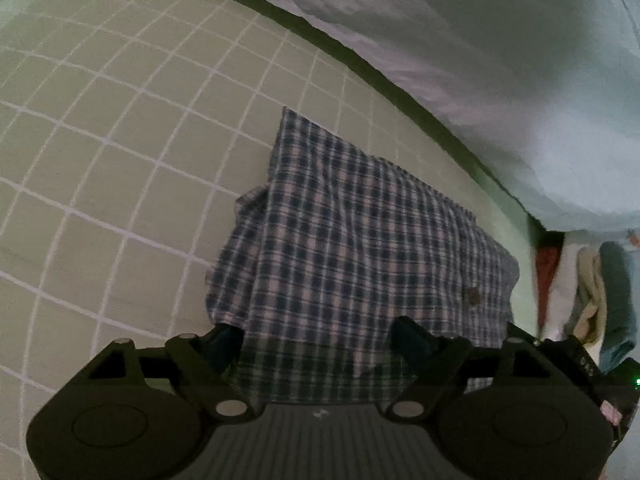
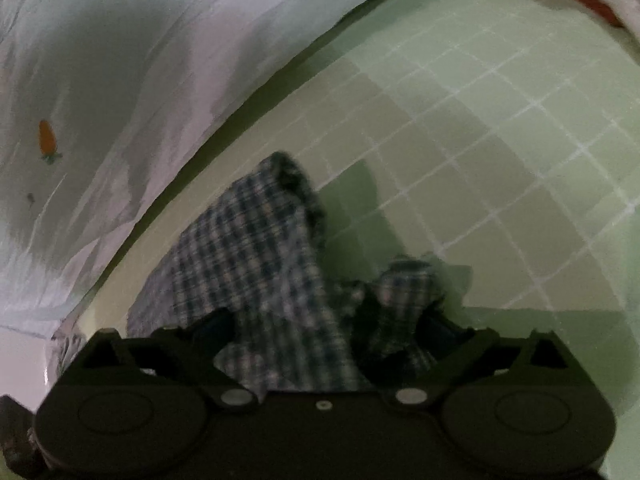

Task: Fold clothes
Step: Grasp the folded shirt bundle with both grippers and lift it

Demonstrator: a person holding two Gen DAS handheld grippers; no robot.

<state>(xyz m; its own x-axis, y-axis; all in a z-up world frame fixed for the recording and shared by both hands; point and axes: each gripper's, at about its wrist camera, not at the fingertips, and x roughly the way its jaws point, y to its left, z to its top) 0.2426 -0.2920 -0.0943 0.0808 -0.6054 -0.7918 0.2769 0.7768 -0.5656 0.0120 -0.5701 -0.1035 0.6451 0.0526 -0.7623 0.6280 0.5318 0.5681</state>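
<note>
Both tools (image 1: 320,330) (image 2: 332,328) gape wide over soft, rumpled plaid shirt (image 1: 360,232) on gridded mat (image 1: 120,140)

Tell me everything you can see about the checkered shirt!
The checkered shirt is thin woven cloth with dark blue and white squares and one small brown button. It lies folded and mostly flat on the green mat with white grid lines, near the mat's dark edge. From the right wrist view one end bunches up in rumpled folds. Cloth sits between the open fingers of the left tongs and right tongs, but neither pinches it.
</note>
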